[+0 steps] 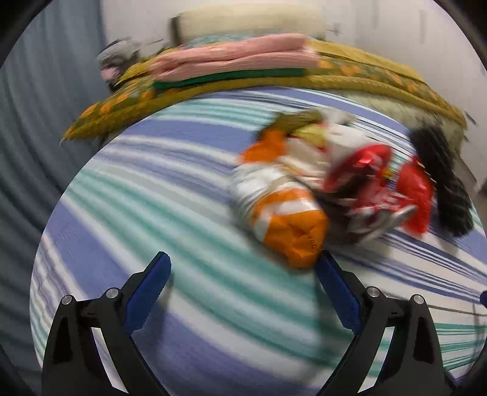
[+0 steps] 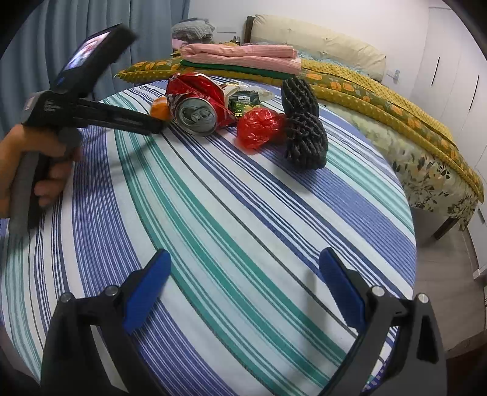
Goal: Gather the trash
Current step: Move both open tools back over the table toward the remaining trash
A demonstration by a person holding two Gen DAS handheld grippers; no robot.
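Note:
A pile of trash lies on a round striped table. In the blurred left wrist view an orange-and-white wrapper lies just ahead of my open left gripper, with the crushed red can, a red plastic bag and a black foam net behind it. In the right wrist view the can, the red bag, the black net and some green wrappers sit at the far side. My right gripper is open and empty, well short of them. The left gripper's body reaches toward the pile from the left.
A bed with a yellow patterned quilt, folded pink cloth and a cream pillow stands behind the table. Blue curtains hang at the left. White wardrobe doors are on the right. The floor shows at the right of the table.

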